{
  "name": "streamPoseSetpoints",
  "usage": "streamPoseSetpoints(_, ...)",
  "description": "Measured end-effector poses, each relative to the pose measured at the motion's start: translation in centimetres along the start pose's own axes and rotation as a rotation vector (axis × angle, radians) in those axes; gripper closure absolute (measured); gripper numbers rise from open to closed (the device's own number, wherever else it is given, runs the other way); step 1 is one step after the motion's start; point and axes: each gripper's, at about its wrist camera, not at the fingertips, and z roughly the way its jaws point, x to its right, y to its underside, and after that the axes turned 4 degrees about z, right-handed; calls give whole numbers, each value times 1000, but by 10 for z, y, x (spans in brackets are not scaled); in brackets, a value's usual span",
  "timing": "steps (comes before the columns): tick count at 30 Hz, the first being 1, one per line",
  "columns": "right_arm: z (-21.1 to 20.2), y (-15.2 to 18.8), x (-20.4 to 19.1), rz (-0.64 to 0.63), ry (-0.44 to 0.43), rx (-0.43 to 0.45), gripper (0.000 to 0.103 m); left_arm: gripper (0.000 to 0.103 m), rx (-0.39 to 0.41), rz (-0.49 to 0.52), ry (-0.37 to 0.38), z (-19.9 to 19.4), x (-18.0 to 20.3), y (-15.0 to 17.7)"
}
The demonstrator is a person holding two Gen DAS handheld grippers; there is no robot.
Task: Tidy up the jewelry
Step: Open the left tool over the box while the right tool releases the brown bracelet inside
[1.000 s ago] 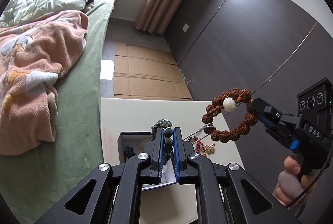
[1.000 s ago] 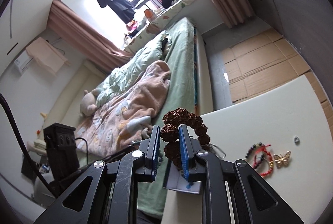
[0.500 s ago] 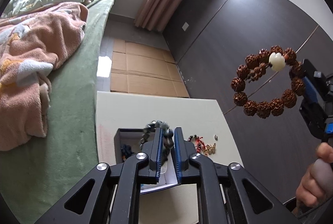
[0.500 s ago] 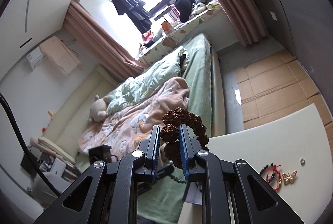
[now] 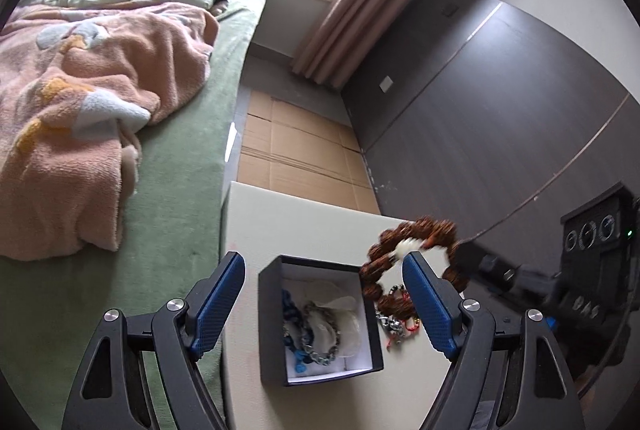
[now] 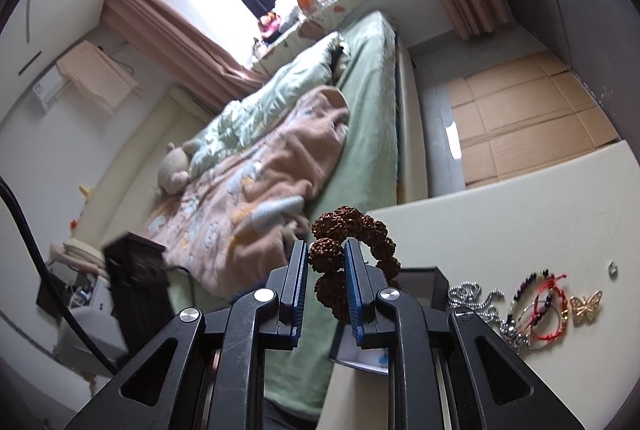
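Jewelry box (image 5: 276, 330): black, open, on the white tabletop (image 5: 288, 226) near its left edge beside the bed (image 5: 176, 230); a risk is a nudge from either gripper sliding it toward that edge.
Box contents: a dark metal chain bracelet (image 5: 320, 334) and blue beads (image 5: 289, 314) lie inside on white lining; another piece dropped on top could tangle with them.
Left gripper (image 5: 324, 304): its jaws have just been opening and now stand spread wide over the box with nothing between them; a low sweep could catch the box wall.
Brown bead bracelet (image 6: 352, 250): pinched between the pads of the right gripper (image 6: 326, 284), hanging in the air just right of the box; only one or two beads are clamped, so the loop may swing and land on the rim or outside.
Loose pieces (image 6: 532, 306): silver chain, red cord bracelets and a gold butterfly lie on the tabletop right of the box; the swinging loop could snag or scatter them.
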Motion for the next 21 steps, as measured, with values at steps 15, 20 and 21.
streamPoseSetpoints(15, -49, 4, 54, 114, 79, -1, 58, 21, -32, 86, -20, 11, 28, 3)
streamPoseSetpoints(20, -65, 12, 86, 190, 128, 0, 58, 22, -84, 157, -17, 22, 59, 9)
streamPoseSetpoints(21, -66, 13, 91, 204, 137, 2, 58, 23, -97, 170, -19, 25, 66, 11)
